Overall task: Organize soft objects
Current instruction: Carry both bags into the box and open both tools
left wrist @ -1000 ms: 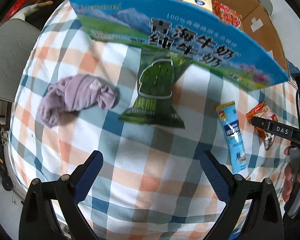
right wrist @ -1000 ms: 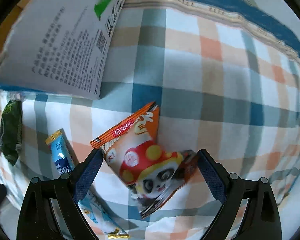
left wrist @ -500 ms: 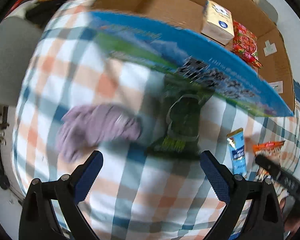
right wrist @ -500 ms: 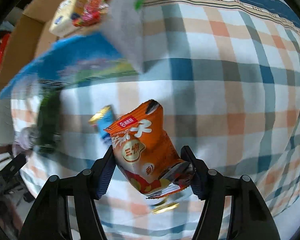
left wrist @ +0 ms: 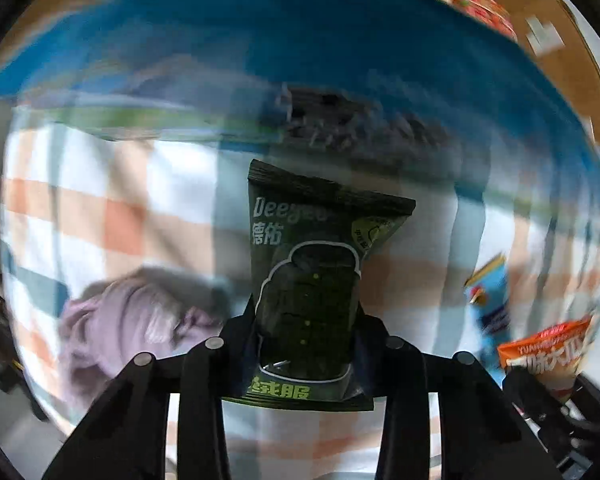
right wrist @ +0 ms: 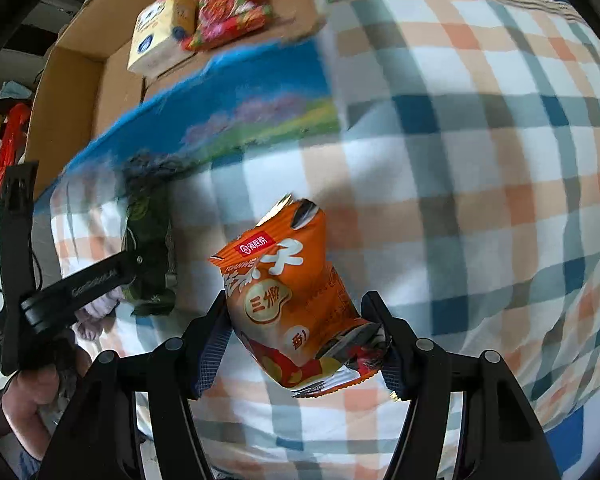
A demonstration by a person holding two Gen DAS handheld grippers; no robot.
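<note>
While both packets are already pinched, I treat this as the carry toward the cardboard box (right wrist: 80, 92). My left gripper (left wrist: 306, 344) has just been closing and now clamps the dark green snack packet (left wrist: 312, 280) low on its body, the top seal standing free above the checked bedcover (left wrist: 120, 220). My right gripper (right wrist: 300, 332) has just been narrowing too and holds the orange snack packet (right wrist: 284, 292) at its lower half, lifted clear of the cover. Both bags are puffy and slick, so I judge they could squirm out if I swing fast; I want smooth, level travel. The printed blue flap (right wrist: 236, 92) of the box stands between me and the opening, so each bag needs to clear it before lowering beside the yellow carton (right wrist: 160, 32) and red packet (right wrist: 228, 12). A lilac cloth (left wrist: 132, 320) and a blue sachet (left wrist: 492, 300) remain on the bedcover.
</note>
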